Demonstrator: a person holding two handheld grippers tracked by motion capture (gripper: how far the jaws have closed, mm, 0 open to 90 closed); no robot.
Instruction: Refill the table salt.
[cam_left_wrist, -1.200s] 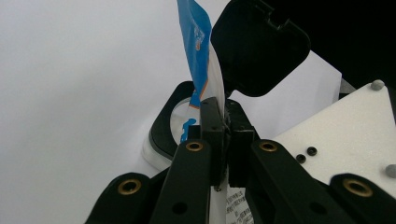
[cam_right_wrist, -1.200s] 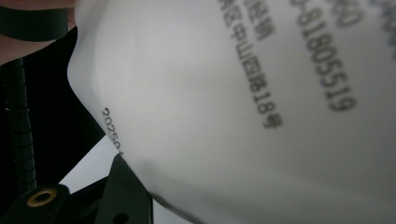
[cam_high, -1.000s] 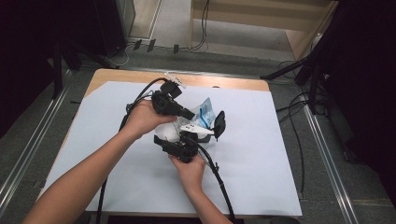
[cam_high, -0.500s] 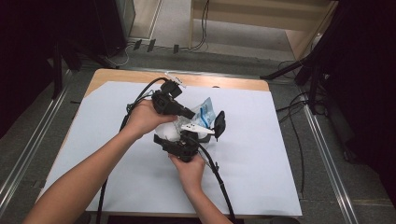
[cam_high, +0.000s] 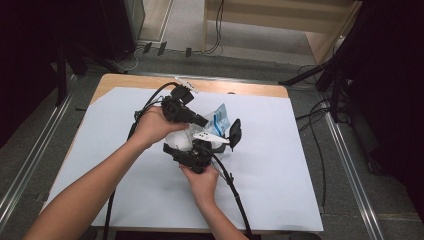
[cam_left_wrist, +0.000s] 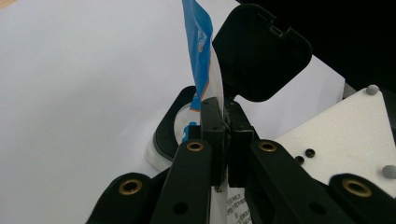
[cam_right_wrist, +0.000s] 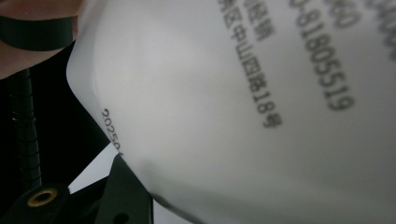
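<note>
Two black two-jaw tools in use, one per hand, meeting near the centre of the table (cam_high: 280, 200), which is covered by a white sheet.

Left tool (cam_high: 202, 121): clenched on one thin blue-and-white plastic sachet (cam_left_wrist: 200, 56). In the left gripper view the jaws meet with the sachet's lower part pinched between them. The sachet stands on edge, long axis running up and away from the jaw tips, free end pointing toward the far side of the scene. In the high view it shows as a pale blue flap (cam_high: 219, 116) just right of the left tool's tip.

Right tool (cam_high: 186, 145): grasping one white round plastic container with a black rim and a hinged black lid (cam_high: 180, 141). The right gripper view shows its white wall (cam_right_wrist: 243, 107) pressed close against the jaws, with black printed text running diagonally. The container sits at mid-table, between the two hands, its mouth (cam_left_wrist: 173, 128) open directly below the sachet. The black rounded-square lid (cam_high: 234, 133) is flipped open and stands upright on the container's right side; in the left gripper view it (cam_left_wrist: 264, 51) rises just behind the sachet.

Count: one sachet, one container with one lid, two tools, two trailing black cables.

Left hand (cam_high: 152, 125) is far-left of the container; right hand (cam_high: 202, 182) is near it.
</note>
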